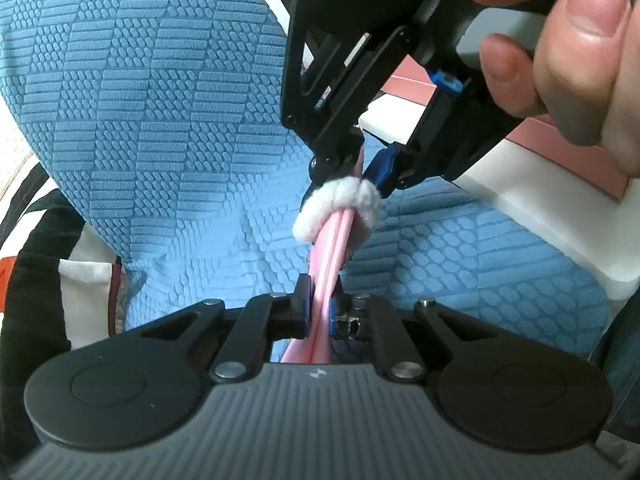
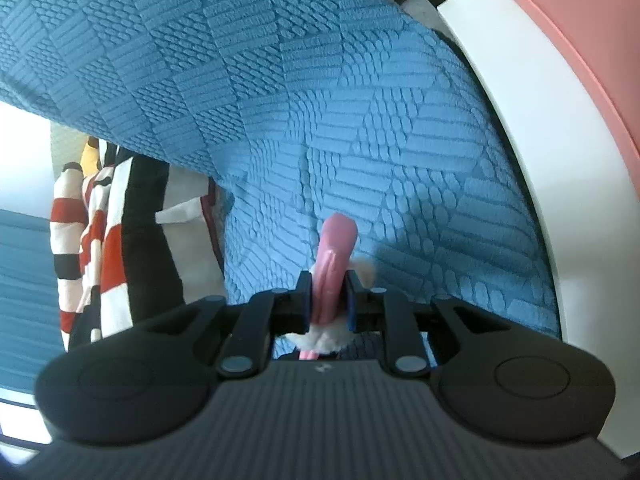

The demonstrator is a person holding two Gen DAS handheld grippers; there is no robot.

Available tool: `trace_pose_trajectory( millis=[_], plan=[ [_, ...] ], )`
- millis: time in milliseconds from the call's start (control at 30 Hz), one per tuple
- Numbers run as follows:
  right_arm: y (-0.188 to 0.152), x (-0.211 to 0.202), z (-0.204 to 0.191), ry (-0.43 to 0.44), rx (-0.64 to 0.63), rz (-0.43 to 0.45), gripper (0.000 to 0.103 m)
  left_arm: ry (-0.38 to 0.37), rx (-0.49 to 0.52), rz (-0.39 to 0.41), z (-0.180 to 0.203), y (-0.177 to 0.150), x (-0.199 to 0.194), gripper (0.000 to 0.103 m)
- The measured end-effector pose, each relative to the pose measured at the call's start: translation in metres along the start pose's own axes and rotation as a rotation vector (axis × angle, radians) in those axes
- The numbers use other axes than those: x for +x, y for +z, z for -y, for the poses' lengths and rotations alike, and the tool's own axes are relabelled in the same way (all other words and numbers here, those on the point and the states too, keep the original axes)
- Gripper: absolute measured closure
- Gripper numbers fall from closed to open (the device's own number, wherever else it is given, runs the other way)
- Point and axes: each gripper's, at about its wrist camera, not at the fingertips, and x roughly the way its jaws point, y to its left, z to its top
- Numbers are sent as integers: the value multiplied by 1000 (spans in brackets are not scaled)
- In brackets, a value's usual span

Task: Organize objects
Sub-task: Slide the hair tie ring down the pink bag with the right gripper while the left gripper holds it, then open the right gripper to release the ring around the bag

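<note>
Gripping pink strap (image 1: 326, 276) | left tongs (image 1: 319, 316) | right tongs (image 2: 329, 300) clamped

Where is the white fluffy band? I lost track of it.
In the left wrist view, the white fluffy band wraps the pink strap, just below the right gripper.

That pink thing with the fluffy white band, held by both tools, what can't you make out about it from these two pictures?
- Left wrist view: the pink item's far end is hidden behind the right tool and the white fluffy band; its near end disappears under the left tool.
- Right wrist view: the band is mostly hidden behind the tool's fingers.
- Neither view shows the whole item, so what it is stays unclear.
</note>
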Motion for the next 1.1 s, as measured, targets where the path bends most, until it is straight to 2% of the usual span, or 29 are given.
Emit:
trace_pose_trajectory(
  millis=[67,167,400,667,833,1100],
  plan=[
    [1,-3,-1,2,1,11,86,-8,-11,15,-1,2,-2,91],
    [5,-8,0,-13,4,39,89,-9,-8,36,0,4,-6,84],
    [20,-23,4,-23,16,110,89,-29,-28,33,0,5,-10,74],
    [19,-25,7,-23,28,126,86,-29,-47,6,0,6,-10,78],
    [9,-16,8,-11,41,79,86,-29,-51,-14,-1,3,-7,87],
    [-5,-1,-1,-20,9,22,86,-35,-60,-15,-1,4,-7,89]
  ],
)
